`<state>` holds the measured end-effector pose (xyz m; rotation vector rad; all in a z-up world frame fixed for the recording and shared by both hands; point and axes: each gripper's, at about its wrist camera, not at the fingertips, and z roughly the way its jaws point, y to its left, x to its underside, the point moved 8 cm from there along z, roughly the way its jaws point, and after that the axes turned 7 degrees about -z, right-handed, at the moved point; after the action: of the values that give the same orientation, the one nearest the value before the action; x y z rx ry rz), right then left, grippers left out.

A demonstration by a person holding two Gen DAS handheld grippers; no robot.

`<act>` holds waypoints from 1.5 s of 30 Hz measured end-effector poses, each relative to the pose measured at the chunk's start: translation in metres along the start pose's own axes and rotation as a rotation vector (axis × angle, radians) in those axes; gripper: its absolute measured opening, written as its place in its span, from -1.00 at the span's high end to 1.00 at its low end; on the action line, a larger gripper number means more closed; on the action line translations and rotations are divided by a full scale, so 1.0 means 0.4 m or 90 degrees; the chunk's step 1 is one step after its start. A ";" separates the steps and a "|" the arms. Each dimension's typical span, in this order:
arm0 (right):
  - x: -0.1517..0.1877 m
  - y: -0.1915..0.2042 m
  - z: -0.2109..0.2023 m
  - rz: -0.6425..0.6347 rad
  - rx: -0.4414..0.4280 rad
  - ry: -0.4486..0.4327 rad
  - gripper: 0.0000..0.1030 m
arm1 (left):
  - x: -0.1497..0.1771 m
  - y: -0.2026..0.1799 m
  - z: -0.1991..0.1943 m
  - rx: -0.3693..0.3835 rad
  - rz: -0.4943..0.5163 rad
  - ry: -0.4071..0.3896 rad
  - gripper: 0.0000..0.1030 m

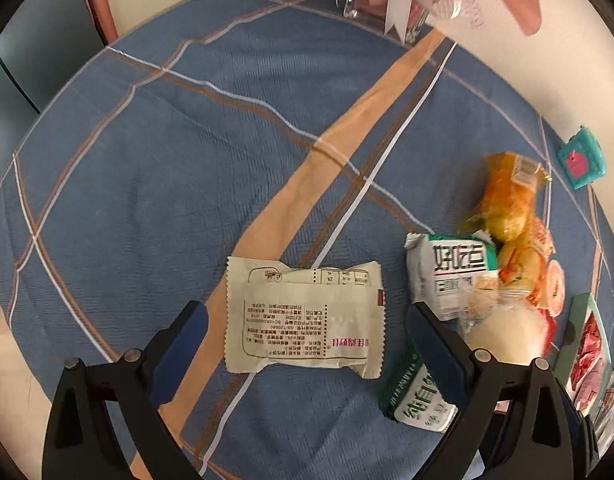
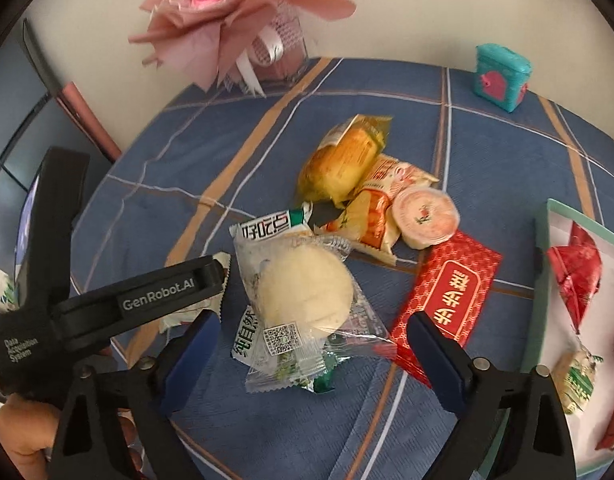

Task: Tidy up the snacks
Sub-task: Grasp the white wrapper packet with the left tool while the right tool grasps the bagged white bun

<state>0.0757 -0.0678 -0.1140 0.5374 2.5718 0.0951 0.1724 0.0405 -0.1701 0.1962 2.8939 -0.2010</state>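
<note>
A cream snack packet (image 1: 307,318) lies back side up on the blue plaid tablecloth, between the fingers of my open left gripper (image 1: 307,344), which straddles it. A pile of snacks sits to the right: a clear-wrapped white bun (image 2: 305,294), green-and-white packets (image 1: 453,276), a yellow bread bag (image 2: 345,158), a round pink-lidded cup (image 2: 425,216) and a red envelope (image 2: 447,300). My right gripper (image 2: 313,358) is open above the white bun. The left gripper's body (image 2: 107,300) shows at left in the right wrist view.
A white tray with a teal rim (image 2: 547,280) at the right edge holds red-wrapped items and a small packet. A pink bouquet in a glass vase (image 2: 243,12) stands at the back. A teal box (image 2: 501,76) sits at the far right.
</note>
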 end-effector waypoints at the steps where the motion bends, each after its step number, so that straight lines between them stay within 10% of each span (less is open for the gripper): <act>1: 0.000 -0.001 0.005 -0.001 -0.001 0.002 -0.77 | -0.001 0.000 0.010 -0.002 0.001 0.005 -0.93; 21: -0.005 0.006 0.027 0.007 -0.005 0.022 -0.17 | -0.017 0.037 0.027 -0.018 -0.019 -0.003 -0.15; 45: 0.009 -0.083 -0.141 0.075 -0.020 -0.006 -0.10 | 0.046 -0.069 -0.172 0.055 0.009 -0.081 -0.13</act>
<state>0.0334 -0.0950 -0.0722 0.6762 2.5236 0.1739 0.1354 0.0262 -0.1051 0.2113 2.7585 -0.3246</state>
